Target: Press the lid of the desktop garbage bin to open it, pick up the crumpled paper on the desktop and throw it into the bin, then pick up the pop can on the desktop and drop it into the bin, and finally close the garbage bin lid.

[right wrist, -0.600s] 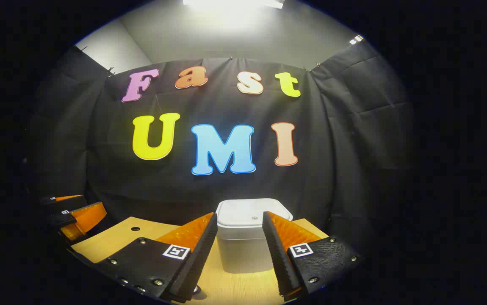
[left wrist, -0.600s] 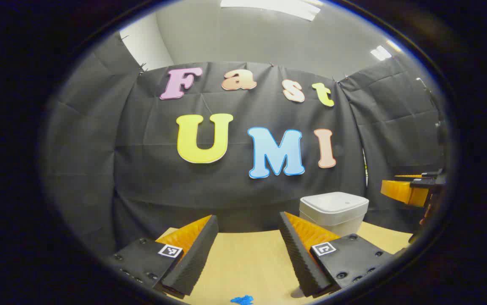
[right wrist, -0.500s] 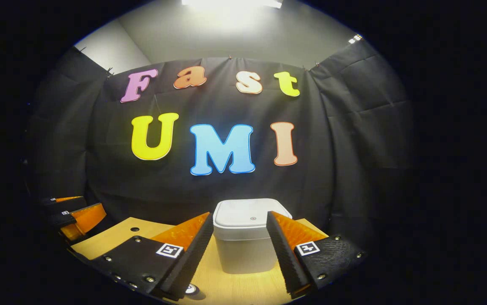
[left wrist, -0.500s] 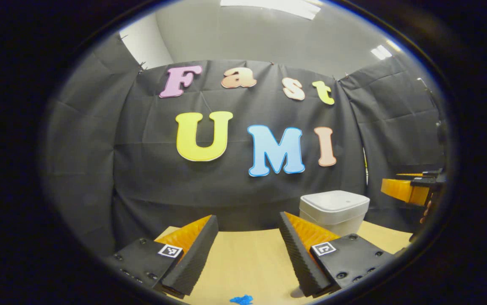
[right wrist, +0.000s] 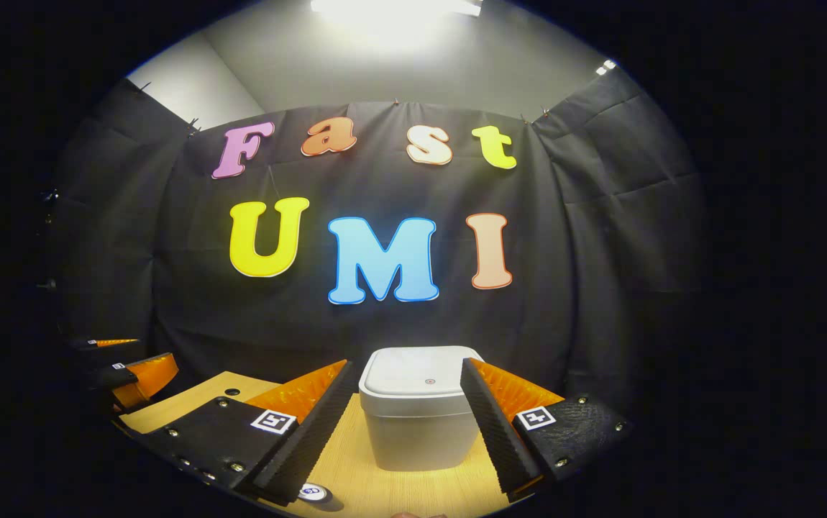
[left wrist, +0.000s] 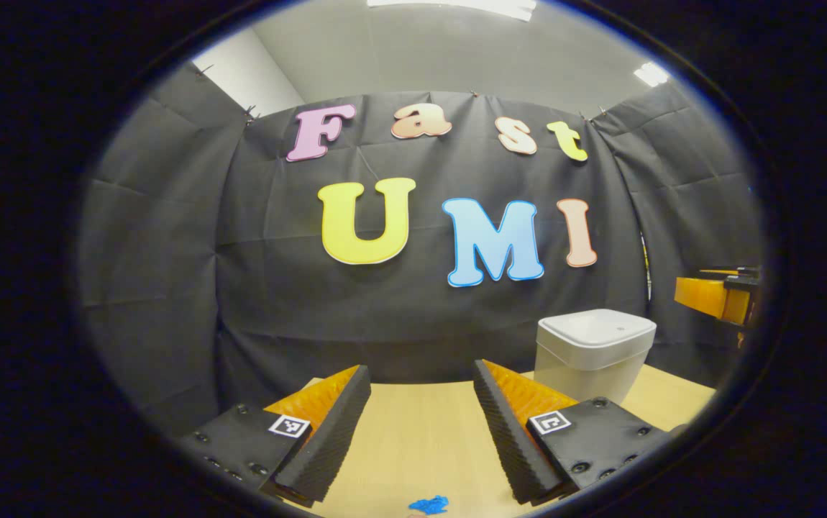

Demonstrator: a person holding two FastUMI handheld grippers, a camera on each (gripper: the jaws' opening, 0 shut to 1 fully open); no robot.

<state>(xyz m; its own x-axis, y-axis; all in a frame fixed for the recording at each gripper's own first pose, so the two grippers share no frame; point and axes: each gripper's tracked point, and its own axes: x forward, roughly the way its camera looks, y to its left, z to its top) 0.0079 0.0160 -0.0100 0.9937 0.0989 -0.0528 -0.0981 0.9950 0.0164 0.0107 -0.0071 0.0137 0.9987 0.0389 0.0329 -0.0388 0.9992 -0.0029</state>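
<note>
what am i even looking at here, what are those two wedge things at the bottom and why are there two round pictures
No robot arm is involved: a person holds a two-finger gripper in each hand, and a fisheye camera rides on each one, looking forward along its fingers. So the wedges at the bottom are that gripper's own fingers. In the left gripper view you see the left gripper, open and holding nothing; in the right gripper view the right gripper, also open and empty. Both hover over a wooden table. A pale garbage bin stands on it, lid closed, straight ahead of the right gripper. A small blue object lies at the near edge in the left gripper view; what it is, I cannot tell. A small round object also lies near the right gripper.
</note>
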